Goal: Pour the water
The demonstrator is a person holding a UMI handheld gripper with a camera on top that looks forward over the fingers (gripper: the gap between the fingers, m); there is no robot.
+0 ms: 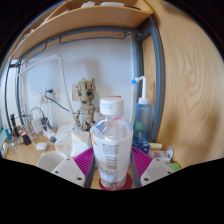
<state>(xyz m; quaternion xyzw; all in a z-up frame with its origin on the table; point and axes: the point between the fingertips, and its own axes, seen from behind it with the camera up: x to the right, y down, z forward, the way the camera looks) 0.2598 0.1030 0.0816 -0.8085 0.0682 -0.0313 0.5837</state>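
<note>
so the water bottle (pixel 111 142) was sitting right between the gripper (pixel 112 168) fingers, upright, white cap still screwed on, clear plastic with a red and white label low on the body. both pink pads (pixel 84 158) looked pressed up against its sides, so i'd call that a firm grasp on the bottle, and it looked lifted or at least held up in front of the camera rather than resting on anything i could see. task-wise this read as early days: the bottle was in hand, but it wasn't tilted at all and the cap was on, so no pouring had happened as far as i could tell. i also couldn't spot any cup or glass to pour into, so finding the target and getting that cap off were both still to do, my guess anyway. behind the bottle there was a cluttered desk (pixel 30 153) with small stuff along its back edge, a little wooden mannequin figure (pixel 85 100) standing by the white wall, some cables, and a blue-topped bottle (pixel 143 110) over by the wooden panel (pixel 185 90). a wooden shelf (pixel 90 18) ran overhead.
</note>
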